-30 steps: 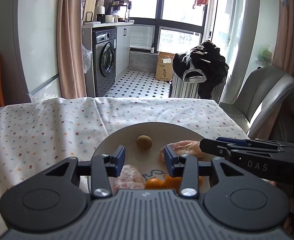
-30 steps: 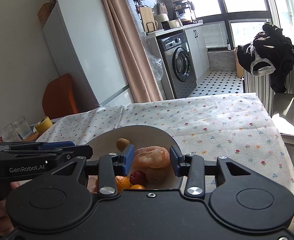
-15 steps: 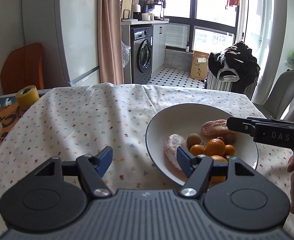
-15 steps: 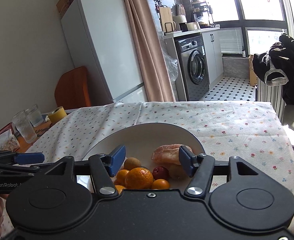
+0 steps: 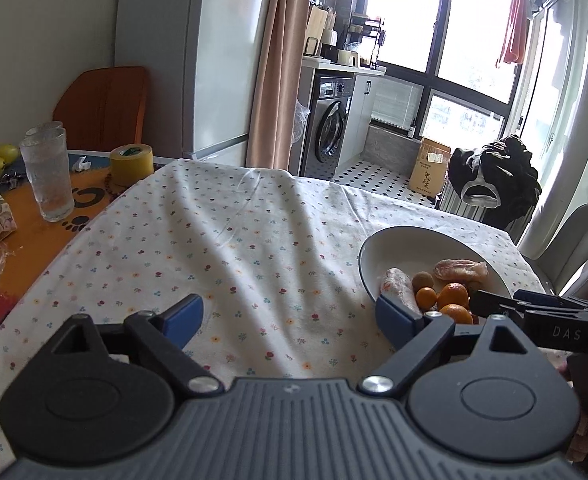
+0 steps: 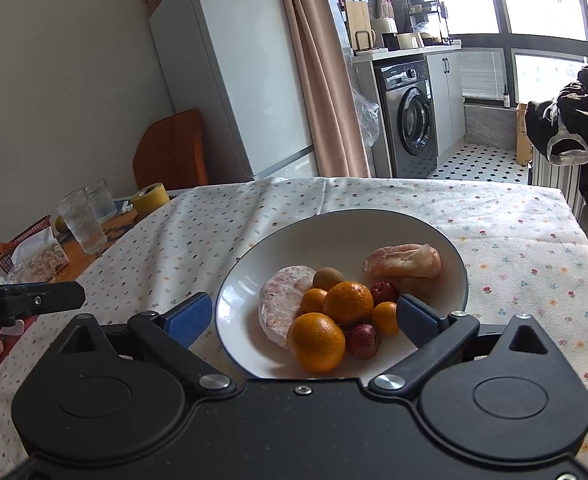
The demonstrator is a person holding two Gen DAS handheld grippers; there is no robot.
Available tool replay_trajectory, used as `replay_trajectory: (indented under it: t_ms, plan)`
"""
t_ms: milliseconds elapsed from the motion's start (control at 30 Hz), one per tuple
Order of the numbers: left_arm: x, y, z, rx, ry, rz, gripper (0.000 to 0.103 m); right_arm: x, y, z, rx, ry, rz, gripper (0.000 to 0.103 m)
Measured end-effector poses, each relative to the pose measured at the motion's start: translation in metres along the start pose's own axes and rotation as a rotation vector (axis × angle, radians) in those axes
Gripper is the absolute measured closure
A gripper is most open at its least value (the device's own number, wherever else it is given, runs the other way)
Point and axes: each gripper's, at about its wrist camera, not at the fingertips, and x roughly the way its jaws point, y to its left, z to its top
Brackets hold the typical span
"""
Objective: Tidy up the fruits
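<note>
Behind both wide, empty tools (image 5: 290,316) (image 6: 303,316), the bowl's (image 6: 333,228) near rim is hidden.

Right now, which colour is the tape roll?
Yellow tape roll; left wrist view shows it best.

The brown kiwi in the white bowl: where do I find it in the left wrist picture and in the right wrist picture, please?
Left wrist view: the kiwi lies at the right, in the white bowl, between two peeled pomelo pieces.
Right wrist view: the kiwi lies near the centre, behind the oranges.
Shared landmark: the yellow tape roll on the table's left part.
</note>
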Motion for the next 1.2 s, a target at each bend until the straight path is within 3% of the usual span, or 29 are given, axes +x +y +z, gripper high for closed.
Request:
replay_trajectory:
  t_ms: [533,633,867,1200]
  plan:
    - [-0.059,0.025,-0.001,0.003,-0.006,-0.094,0.004,-0.065,0.049,0.019,-0.027,0.056,-0.033,0.0]
    - [-0.072,0.03,0.003,0.017,-0.007,-0.048,0.001,-0.079,0.059,0.024,-0.044,0.065,-0.044,0.0]
    - [-0.102,0.035,0.003,0.076,-0.052,-0.038,0.001,-0.108,0.07,0.027,0.033,0.06,-0.049,0.0]
    - [-0.14,0.034,0.008,0.134,-0.128,-0.092,0.0,-0.15,0.083,0.018,0.085,0.03,-0.104,0.0]
